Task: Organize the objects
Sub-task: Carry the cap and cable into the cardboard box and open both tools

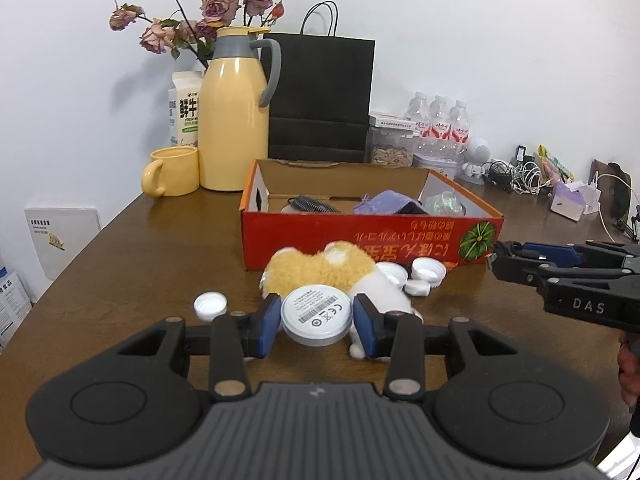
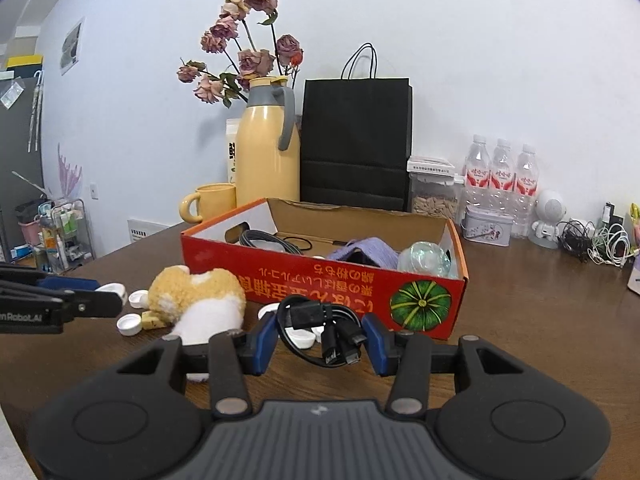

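Left wrist view: the left gripper is clamped on a round white disc, held above the brown table. Just beyond lies a plush toy among white bottle caps, near the red cardboard box at mid-table. Right wrist view: the right gripper is clamped on a coiled black cable in front of the box. Inside the box lie a purple cloth and a black cord. A yellow jug and a black paper bag stand along the table's far edge.
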The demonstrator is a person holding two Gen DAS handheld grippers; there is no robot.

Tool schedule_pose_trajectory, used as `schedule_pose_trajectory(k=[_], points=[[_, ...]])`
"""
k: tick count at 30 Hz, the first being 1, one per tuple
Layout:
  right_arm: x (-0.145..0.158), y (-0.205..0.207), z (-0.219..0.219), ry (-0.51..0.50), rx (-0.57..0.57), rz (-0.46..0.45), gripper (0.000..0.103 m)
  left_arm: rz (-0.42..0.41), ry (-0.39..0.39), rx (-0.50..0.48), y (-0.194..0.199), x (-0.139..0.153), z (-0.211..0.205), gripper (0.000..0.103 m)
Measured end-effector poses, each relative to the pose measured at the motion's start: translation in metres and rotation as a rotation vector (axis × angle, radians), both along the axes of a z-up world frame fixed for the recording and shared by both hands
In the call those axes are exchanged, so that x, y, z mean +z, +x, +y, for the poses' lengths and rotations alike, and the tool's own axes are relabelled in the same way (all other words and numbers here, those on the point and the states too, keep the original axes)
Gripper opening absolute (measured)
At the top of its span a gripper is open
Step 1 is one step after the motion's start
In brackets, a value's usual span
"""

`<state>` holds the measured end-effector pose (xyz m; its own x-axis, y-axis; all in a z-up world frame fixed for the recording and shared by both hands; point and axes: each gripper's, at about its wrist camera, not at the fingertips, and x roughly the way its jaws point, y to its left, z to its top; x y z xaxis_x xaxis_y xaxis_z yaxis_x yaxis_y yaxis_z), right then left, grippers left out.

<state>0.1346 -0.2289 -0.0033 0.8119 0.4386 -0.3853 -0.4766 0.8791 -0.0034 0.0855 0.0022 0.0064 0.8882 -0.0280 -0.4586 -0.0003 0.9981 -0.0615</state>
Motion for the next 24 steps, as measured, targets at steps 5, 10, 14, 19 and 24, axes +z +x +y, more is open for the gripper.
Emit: schedule_pose_trajectory(k=[5,10,14,19,24], points=[[0.007,0.020,0.008,0.000,0.006,-0.021,0.045,-0.026,0.000,-0.018,0.029,0.011,-0.004,0.040],[0.020,0.053,0.021,0.001,0.006,-0.056,0.045,-0.064,-0.012,-0.030,0.073,0.027,-0.010,0.040],[0.030,0.087,0.031,0.008,-0.010,-0.076,0.045,-0.088,-0.032,-0.024,0.113,0.037,-0.014,0.040],[0.031,0.135,0.044,0.018,-0.072,-0.076,0.045,-0.097,-0.055,-0.005,0.165,0.043,-0.019,0.040],[0.015,0.172,0.045,0.045,-0.118,-0.042,0.045,-0.077,-0.059,0.050,0.203,0.031,-0.020,0.040]])
